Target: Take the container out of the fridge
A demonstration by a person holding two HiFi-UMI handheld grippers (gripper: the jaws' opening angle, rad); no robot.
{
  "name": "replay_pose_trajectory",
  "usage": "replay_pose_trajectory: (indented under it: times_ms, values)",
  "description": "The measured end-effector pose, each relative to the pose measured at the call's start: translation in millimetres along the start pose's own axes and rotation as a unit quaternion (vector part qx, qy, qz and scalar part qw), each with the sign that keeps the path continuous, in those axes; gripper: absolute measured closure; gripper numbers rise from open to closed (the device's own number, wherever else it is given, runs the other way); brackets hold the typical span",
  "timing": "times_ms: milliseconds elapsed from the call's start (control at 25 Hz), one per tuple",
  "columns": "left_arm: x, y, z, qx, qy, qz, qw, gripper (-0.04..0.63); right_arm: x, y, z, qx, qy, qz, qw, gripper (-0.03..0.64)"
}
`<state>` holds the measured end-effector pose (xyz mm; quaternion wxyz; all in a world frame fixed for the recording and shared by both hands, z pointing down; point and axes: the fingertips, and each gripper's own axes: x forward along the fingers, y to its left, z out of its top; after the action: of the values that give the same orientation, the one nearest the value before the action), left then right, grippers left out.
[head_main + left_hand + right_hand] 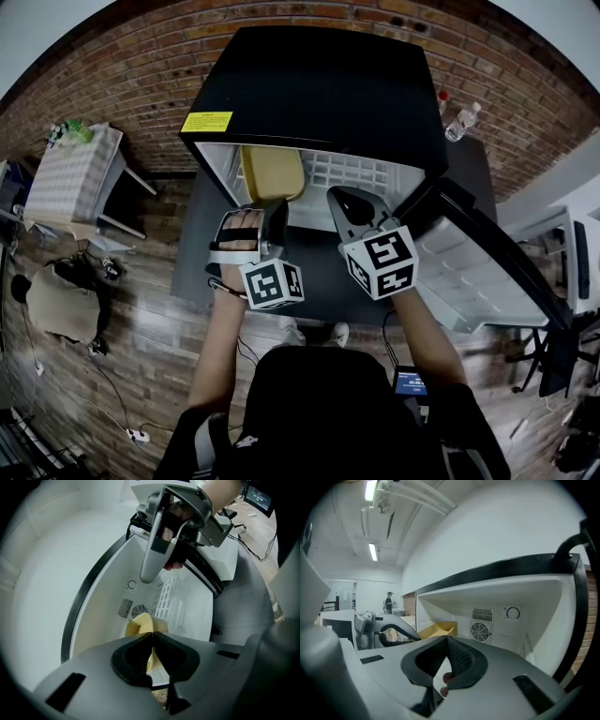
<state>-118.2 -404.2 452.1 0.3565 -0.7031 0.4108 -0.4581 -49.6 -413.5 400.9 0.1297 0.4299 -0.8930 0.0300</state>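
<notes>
A black mini fridge (319, 94) stands open, its door (469, 262) swung out to the right. The yellow container (272, 173) sits in the left side of the white interior. My left gripper (274, 211) reaches in at the container's near edge. In the left gripper view the jaws (153, 635) are shut on the container's thin yellow rim (140, 624). My right gripper (349, 208) hovers at the fridge mouth to the right of the container, shut with nothing between its pads (447, 640). From the right gripper view the container (436, 630) lies to the left.
A white woven stand (75, 173) is at the left by the brick wall. Two bottles (462, 122) stand behind the fridge on the right. A bag (61, 305) and cables lie on the wooden floor. The fridge's back wall has a fan grille (479, 631).
</notes>
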Motion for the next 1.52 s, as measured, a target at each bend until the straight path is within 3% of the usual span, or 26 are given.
replay_pose_trajectory:
  times_ms: [880,1120,1520]
  values:
    - [-52.4,-24.6,49.3,0.002,0.045,0.037,0.9983,0.563,-68.2,7.6,-9.3,-0.022,-0.020,0.056,0.998,0.577]
    - [-71.2,-26.6,52.5,-0.015,0.059,0.038,0.9975,0.563,-73.9,18.7,-12.7,-0.024,-0.020,0.070,0.997,0.577]
    - [-96.3,-21.8,44.7,-0.011,0.049,0.043,0.9978,0.563,-81.2,43.4,-0.8,-0.034,-0.025,0.064,0.997,0.577]
